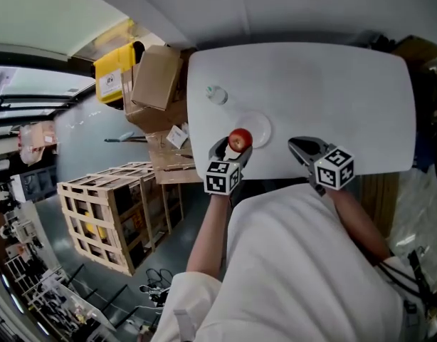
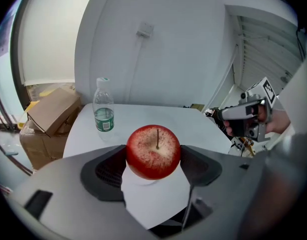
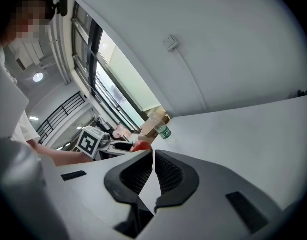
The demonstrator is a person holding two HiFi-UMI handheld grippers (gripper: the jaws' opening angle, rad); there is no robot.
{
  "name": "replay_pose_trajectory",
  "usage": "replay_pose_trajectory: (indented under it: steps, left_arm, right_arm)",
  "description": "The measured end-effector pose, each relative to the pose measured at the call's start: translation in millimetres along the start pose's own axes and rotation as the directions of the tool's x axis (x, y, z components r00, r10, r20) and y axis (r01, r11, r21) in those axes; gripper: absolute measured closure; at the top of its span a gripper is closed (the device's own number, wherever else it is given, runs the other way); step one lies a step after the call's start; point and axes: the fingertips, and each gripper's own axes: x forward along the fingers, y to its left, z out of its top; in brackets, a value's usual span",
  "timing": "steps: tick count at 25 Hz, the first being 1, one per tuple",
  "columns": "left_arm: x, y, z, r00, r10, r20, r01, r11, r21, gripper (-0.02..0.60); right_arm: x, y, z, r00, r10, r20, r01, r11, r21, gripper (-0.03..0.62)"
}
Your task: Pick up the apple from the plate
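A red apple (image 1: 240, 139) with a speckled yellow patch sits between the jaws of my left gripper (image 1: 231, 148), which is shut on it from both sides; in the left gripper view the apple (image 2: 153, 151) fills the gap, stem up. A white plate (image 1: 260, 128) lies on the white table (image 1: 332, 84) just beyond and under the apple; whether the apple touches it I cannot tell. My right gripper (image 1: 297, 145) is off to the right near the table's front edge, its jaws together and holding nothing. The right gripper view shows the apple (image 3: 141, 145) far off to the left.
A clear water bottle (image 1: 216, 95) with a green label stands on the table's far left, beyond the plate. Cardboard boxes (image 1: 156, 77), a yellow bin (image 1: 115, 71) and a wooden crate (image 1: 112, 216) are on the floor left of the table. A wall stands behind the table.
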Motion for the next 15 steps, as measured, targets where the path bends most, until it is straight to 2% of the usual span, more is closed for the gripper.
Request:
replay_pose_trajectory:
  steps: [8,15]
  left_arm:
    - [-64,7,13,0.997,-0.009,0.072,0.012,0.999,-0.032,0.241]
    - [-93,8,14,0.993,-0.035,0.113,0.039,0.999,-0.034,0.241]
  right_arm:
    - [14,15,15,0.999,-0.01,0.041,0.011,0.999,-0.034,0.556]
    - [17,23,23,0.996,-0.031,0.085,0.036,0.998,-0.059,0.556]
